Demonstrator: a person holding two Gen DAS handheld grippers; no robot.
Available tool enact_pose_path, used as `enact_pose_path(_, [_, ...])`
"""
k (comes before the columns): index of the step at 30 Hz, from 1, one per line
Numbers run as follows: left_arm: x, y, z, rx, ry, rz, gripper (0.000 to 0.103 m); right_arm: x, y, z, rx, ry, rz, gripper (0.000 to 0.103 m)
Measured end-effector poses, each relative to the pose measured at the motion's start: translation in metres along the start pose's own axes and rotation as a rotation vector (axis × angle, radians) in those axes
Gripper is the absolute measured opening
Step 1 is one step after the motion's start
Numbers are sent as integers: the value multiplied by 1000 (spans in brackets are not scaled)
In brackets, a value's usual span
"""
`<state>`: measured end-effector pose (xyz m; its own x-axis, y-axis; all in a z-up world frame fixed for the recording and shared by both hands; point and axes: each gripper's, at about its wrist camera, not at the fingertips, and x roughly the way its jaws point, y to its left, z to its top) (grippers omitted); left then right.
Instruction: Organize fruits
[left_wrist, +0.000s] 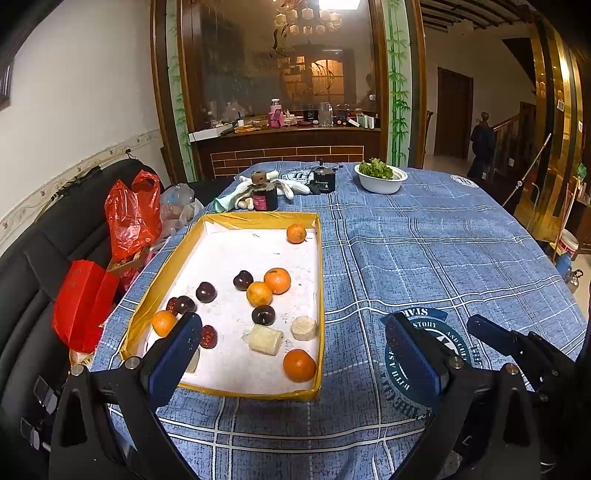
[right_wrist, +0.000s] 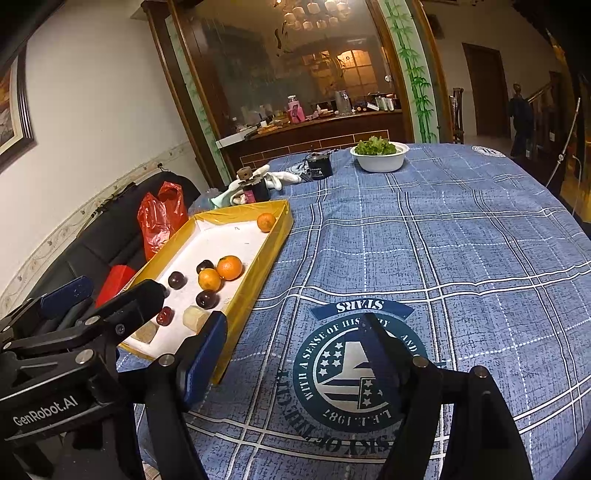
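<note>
A yellow-rimmed tray (left_wrist: 320, 280) with a white floor lies on the blue checked tablecloth; it also shows in the right wrist view (right_wrist: 273, 243). In it lie several oranges (left_wrist: 299, 364), several dark plums (left_wrist: 263, 315), small red fruits (left_wrist: 208, 336) and pale cut chunks (left_wrist: 265, 339). My left gripper (left_wrist: 295, 343) is open and empty, its left finger over the tray's near left corner, its right finger over the cloth. My right gripper (right_wrist: 295, 350) is open and empty over the round crest on the cloth, just right of the tray. The right gripper also shows in the left wrist view (left_wrist: 517, 339).
A white bowl of greens (left_wrist: 380, 177) stands at the far side. A dark jar (left_wrist: 264, 194), white gloves (left_wrist: 291, 188) and a black box (left_wrist: 324, 179) sit behind the tray. Red plastic bags (left_wrist: 131, 218) and a black sofa lie off the table's left edge.
</note>
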<state>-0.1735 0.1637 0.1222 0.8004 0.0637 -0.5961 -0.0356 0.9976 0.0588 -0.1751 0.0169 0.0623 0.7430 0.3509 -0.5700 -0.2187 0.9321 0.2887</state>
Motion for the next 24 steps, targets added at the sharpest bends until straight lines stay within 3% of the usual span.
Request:
enact_pose_path(11, [-16,10,0,-52,-60,13,99,-8,2,-2,-3,-16,-9,81])
enact_pose_path(18, [-59,24,-4,-139,-302,184,103,-12,2,-3,-6,-26,-20,81])
enact_pose_path(20, [-66,29,-10,-176,-354,188,103,-12,3,-3,-15,-29,-25,82])
enact_pose_path(24, [-64,34,-13,-186,-343,177,103,-11,7,-4,-41,-28,-42,84])
